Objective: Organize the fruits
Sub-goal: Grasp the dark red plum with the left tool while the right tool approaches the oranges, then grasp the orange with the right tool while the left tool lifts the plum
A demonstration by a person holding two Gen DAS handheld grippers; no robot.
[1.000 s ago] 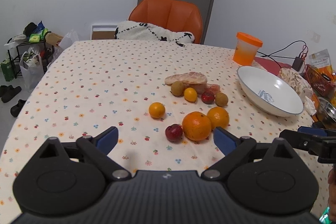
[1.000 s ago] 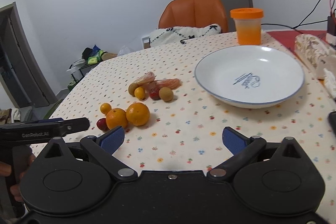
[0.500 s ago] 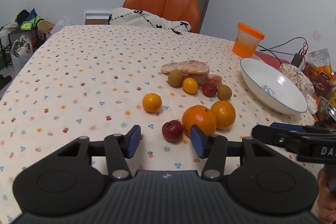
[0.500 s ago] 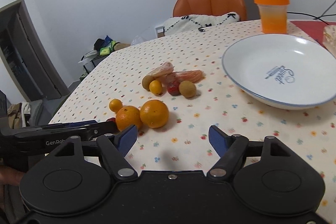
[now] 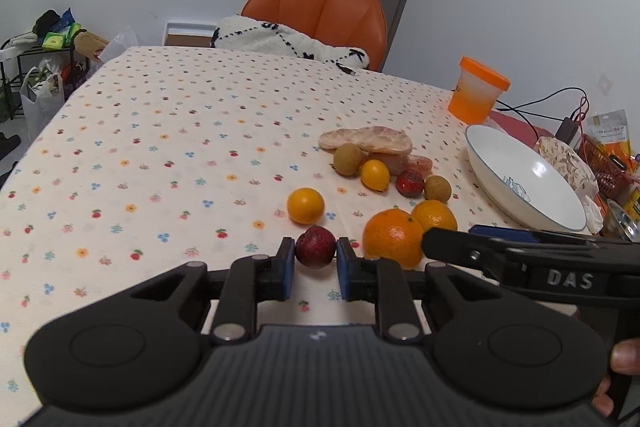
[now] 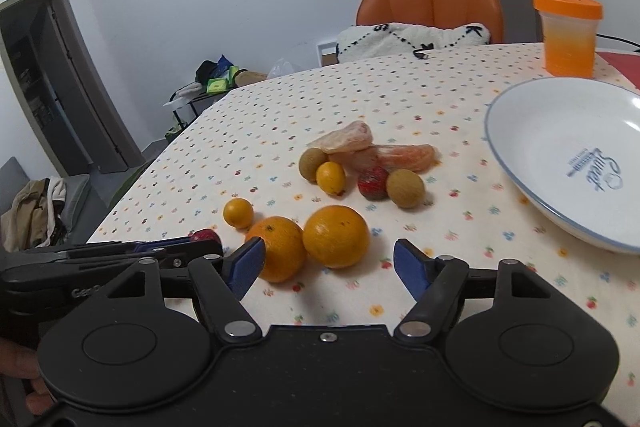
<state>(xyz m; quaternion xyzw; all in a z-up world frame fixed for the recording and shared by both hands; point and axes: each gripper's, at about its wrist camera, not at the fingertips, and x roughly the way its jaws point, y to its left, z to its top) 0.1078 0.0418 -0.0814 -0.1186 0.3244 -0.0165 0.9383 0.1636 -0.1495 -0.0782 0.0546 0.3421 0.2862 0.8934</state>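
Left claw clamps the small dark-red round fruit | right claw gapes empty | lift straight up, clearing the big orange at 3 o'clock | carry to white blue-rimmed bowl.

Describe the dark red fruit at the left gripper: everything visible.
The dark red fruit is small, round and maroon, with a matte, faintly speckled skin. It sits on the floral tablecloth, between the blue pads of the left gripper, which are closed against its sides. The near orange lies to its right, apart. The right wrist view shows only its top.
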